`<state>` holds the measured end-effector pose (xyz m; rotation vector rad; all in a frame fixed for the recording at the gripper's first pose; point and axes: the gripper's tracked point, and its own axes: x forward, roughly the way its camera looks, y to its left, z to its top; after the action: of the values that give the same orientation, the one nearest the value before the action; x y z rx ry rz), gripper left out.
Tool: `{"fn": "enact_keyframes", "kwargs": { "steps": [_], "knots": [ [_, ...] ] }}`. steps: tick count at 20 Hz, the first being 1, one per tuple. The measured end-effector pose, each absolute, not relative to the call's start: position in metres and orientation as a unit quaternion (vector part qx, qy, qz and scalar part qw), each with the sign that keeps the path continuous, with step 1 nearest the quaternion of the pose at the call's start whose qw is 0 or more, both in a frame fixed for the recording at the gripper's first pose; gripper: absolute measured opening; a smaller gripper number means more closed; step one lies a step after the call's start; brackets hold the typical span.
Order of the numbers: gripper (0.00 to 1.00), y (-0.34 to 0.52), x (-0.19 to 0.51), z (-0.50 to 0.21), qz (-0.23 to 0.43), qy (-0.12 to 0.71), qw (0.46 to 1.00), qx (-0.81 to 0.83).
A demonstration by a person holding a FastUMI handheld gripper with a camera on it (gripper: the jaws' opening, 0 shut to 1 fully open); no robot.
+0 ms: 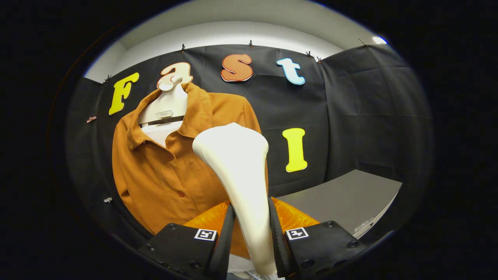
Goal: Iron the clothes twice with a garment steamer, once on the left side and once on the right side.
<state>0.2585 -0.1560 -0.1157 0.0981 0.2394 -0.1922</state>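
Rust-orange button-front shirt (163,175) hung on a pale moulded hanger (166,105) against the booth's black cloth wall, collar open, a white layer visible at the neck. It sat beyond the fingers, to one side of the steamer head. The fabric looked fairly smooth; no mark told a steamed panel from an unsteamed one, so you could not read off whether either pass was done.

Grey flat counter (350,198) lay on the other side, well apart from the shirt.

Translucent orange plastic body (290,217), low behind the fingers on both sides of the handle; probably the steamer's tank, though I could not be sure.

White glossy garment steamer (237,171), narrow handle widening to a broad head, stood upright between the fingers, head overlapping the shirt's front near the button line. Whether the head touched the cloth could not be told. No steam visible.

Your claw (252,237) was clenched on the steamer's handle, both fingers pressing its sides.

Judgement: pickup done, steamer brought up to the garment. Both strokes, left and right, should be counted as outstanding, or at best one under way.
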Motion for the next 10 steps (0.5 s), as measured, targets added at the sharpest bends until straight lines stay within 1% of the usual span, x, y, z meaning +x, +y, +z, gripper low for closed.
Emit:
{"fn": "enact_keyframes", "kwargs": {
  "steps": [10],
  "knots": [
    [0.50,-0.117,0.290,-0.145,-0.097,0.158,0.982,0.024]
  ]
}}
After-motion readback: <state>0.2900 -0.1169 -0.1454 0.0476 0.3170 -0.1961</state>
